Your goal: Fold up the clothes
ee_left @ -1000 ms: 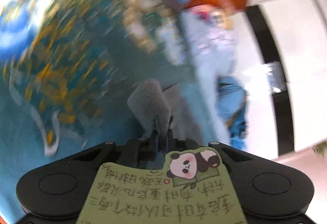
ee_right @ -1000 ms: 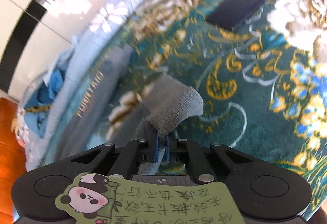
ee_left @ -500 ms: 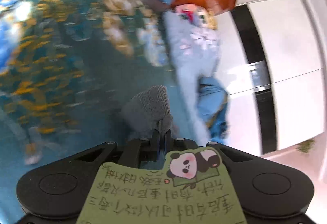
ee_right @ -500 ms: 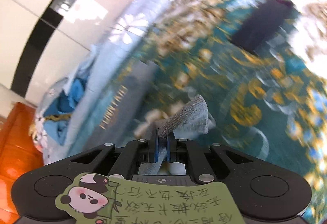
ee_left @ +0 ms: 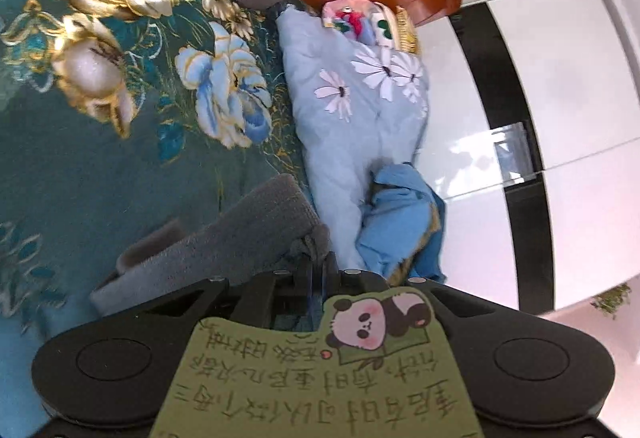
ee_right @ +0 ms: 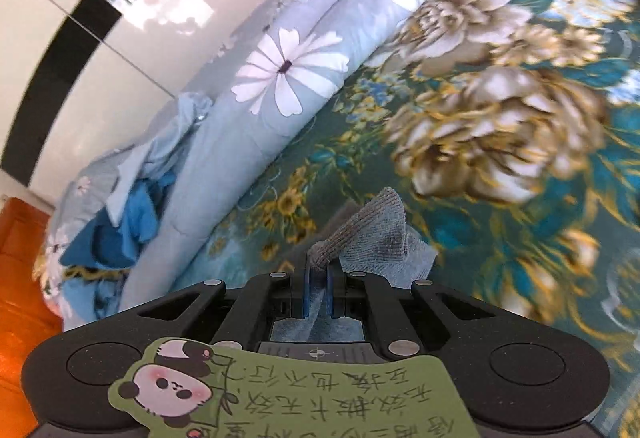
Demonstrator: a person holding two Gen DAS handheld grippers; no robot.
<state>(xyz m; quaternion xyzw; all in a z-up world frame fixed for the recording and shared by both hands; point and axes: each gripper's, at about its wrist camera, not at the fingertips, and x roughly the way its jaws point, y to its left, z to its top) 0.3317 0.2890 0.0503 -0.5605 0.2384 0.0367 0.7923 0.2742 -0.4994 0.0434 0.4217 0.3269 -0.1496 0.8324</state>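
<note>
The garment (ee_left: 224, 238) was grey ribbed knit, lifted and draped in a fold above the bed (ee_left: 80, 178) near its edge beside the rolled quilt. In the right view a pinched corner (ee_right: 372, 234) stood up as a tilted peak.

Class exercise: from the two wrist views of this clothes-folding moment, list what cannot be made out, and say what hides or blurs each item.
- Grey knitted garment, left wrist view: its type and full shape; the left gripper body covers its lower part.
- Same garment, right wrist view: only a pinched corner shows above the right gripper.
- Floral bedspread, right wrist view: blurred toward the right edge.
</note>
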